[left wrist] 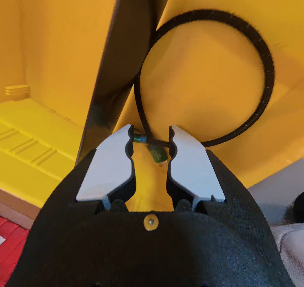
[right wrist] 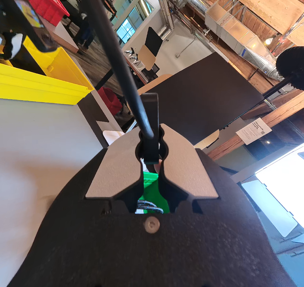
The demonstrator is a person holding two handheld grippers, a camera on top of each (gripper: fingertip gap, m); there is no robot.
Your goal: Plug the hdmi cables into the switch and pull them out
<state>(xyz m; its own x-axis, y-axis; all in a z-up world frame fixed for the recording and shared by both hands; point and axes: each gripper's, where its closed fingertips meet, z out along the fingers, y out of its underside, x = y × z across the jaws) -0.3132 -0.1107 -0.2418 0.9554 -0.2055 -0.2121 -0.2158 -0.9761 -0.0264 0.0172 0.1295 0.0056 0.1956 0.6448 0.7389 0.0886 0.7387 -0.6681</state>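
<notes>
Your right tongs are clamped on a black plug, its cable rising up and away ahead of them, and no switch shows, so I judge plugging in is not yet done. Your left tongs stand apart over a looped black cable with green plugs lying between the tips in a yellow bin

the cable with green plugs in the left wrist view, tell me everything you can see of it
The cable is thin, black and looks braided, curled into one round loop lying flat on the yellow bin floor. Both ends carry metallic green plugs: one plug points toward the camera with its metal tip showing, the other plug lies sideways beside the left finger. The ends cross between the open fingers of the left gripper, which has not closed on it. A dark divider stands beside the loop.
</notes>
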